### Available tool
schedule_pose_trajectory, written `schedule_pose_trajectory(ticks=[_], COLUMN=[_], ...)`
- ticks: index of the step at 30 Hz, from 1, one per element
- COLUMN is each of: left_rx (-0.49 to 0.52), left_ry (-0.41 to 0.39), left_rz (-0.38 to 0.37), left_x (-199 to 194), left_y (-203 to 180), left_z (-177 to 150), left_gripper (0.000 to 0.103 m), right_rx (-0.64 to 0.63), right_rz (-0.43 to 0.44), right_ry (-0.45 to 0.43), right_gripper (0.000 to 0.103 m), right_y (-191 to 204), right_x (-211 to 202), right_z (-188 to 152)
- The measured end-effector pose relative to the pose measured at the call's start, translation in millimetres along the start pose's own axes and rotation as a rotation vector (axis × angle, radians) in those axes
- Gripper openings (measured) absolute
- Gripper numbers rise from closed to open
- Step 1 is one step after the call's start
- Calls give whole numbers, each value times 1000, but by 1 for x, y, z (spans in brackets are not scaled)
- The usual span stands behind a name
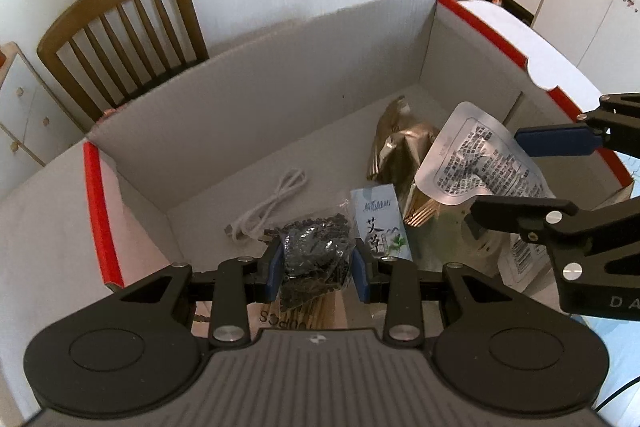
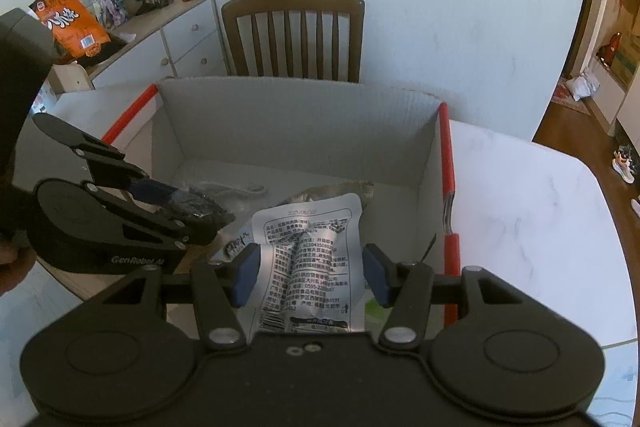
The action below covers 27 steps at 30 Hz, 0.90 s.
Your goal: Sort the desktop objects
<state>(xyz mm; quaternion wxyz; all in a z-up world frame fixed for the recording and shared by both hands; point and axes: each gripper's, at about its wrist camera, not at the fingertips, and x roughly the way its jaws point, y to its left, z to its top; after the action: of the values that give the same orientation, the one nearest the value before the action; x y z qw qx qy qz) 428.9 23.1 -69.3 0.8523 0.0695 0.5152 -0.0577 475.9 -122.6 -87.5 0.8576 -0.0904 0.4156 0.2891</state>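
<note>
An open cardboard box [image 1: 280,99] with red-edged flaps holds the sorted items. My left gripper [image 1: 319,267] is shut on a clear bag of small black pieces [image 1: 316,259] and holds it over the box's near side; it also shows in the right wrist view [image 2: 196,207]. My right gripper [image 2: 312,277] holds a silver foil pouch [image 2: 308,259] with black print between its blue pads over the box's right part; the pouch also shows in the left wrist view [image 1: 476,163].
Inside the box lie a white cable [image 1: 268,211], a gold foil bag [image 1: 400,139], a pale blue sachet [image 1: 384,223] and a bundle of sticks [image 1: 420,215]. A wooden chair [image 2: 296,31] stands behind the box. A white marble tabletop [image 2: 528,203] lies to the right.
</note>
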Motion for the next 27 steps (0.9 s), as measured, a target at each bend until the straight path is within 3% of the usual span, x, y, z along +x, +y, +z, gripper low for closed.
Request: schedule_pose_trajectory(ticks=[19, 21, 23, 27], left_rx=[-10, -14, -22, -35], left_ry=[66, 65, 57, 33], left_rz=[-5, 0, 6, 3], left_x=[19, 18, 17, 9], left_y=[4, 5, 8, 9], left_z=[0, -1, -1, 1], left_gripper=[37, 44, 60, 64], right_rx=[-49, -51, -47, -42], right_rz=[-32, -32, -38, -39], right_ry=[30, 33, 30, 10], right_gripper=[57, 58, 62, 64], right_y=[3, 3, 2, 2], right_x=[9, 9, 7, 1], right_z=[-3, -3, -3, -2])
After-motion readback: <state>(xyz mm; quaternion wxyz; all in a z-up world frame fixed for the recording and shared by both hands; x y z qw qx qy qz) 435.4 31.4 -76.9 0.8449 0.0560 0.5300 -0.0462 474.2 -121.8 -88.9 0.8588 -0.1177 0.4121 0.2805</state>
